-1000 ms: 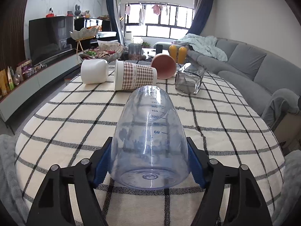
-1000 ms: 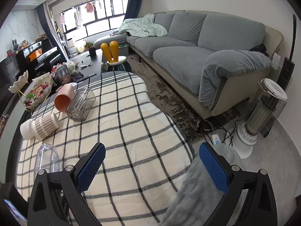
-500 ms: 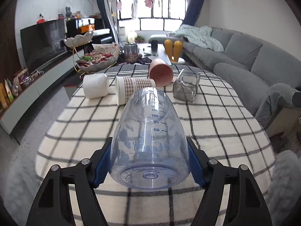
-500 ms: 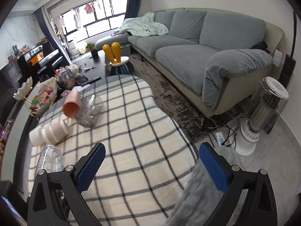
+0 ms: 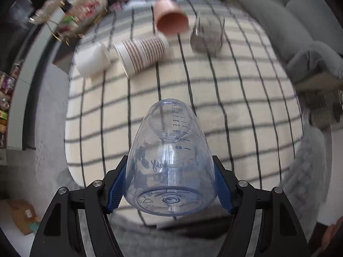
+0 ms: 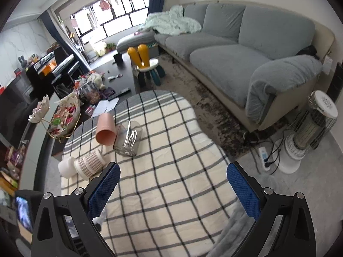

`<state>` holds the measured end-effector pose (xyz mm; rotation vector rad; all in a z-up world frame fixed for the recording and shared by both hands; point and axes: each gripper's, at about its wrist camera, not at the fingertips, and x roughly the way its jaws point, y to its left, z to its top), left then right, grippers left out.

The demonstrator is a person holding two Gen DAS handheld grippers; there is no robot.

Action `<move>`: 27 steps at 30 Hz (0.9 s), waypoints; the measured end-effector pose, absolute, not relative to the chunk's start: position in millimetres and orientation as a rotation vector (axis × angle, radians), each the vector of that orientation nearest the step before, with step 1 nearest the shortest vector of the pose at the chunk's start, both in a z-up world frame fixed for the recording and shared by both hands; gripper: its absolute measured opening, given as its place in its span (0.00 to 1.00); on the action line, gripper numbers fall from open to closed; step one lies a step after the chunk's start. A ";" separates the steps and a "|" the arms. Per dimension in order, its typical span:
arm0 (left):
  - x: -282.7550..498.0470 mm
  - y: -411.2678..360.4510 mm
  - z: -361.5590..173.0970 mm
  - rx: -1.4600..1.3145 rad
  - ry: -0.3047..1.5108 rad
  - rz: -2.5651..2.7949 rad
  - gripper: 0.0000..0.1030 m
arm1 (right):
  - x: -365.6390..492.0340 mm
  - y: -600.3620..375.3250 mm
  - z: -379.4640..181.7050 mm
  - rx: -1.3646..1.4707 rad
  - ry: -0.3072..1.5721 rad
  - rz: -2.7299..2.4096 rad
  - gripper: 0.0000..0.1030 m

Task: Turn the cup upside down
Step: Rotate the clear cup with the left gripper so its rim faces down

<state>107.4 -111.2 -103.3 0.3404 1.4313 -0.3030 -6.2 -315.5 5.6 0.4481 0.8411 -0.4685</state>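
My left gripper is shut on a clear plastic measuring cup with printed volume marks. The cup is held high above the checked tablecloth, its base toward the camera and its mouth pointing down and away at the table. My right gripper is open and empty above the near part of the table. The clear cup does not show in the right wrist view.
At the table's far end lie a white cup, a checked paper cup, a pink cup and a clear square glass container, all on their sides. A grey sofa and a heater stand to the right.
My left gripper has risen and tipped forward with the clear cup, so it now looks down on the table. My right gripper has also risen and moved back a little.
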 end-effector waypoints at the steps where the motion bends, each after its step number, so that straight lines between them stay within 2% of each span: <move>1: 112.0 -113.2 -107.0 0.349 1.484 -0.306 0.69 | -0.5 -318.0 2.2 0.463 0.863 -0.461 0.97; 15: 181.3 -149.8 -151.7 0.545 1.932 -0.289 0.69 | 60.9 -345.3 -30.6 0.614 0.984 -0.396 0.97; 27: 212.6 -163.0 -161.8 0.617 1.976 -0.293 0.71 | 87.2 -355.7 -63.1 0.707 1.049 -0.365 0.97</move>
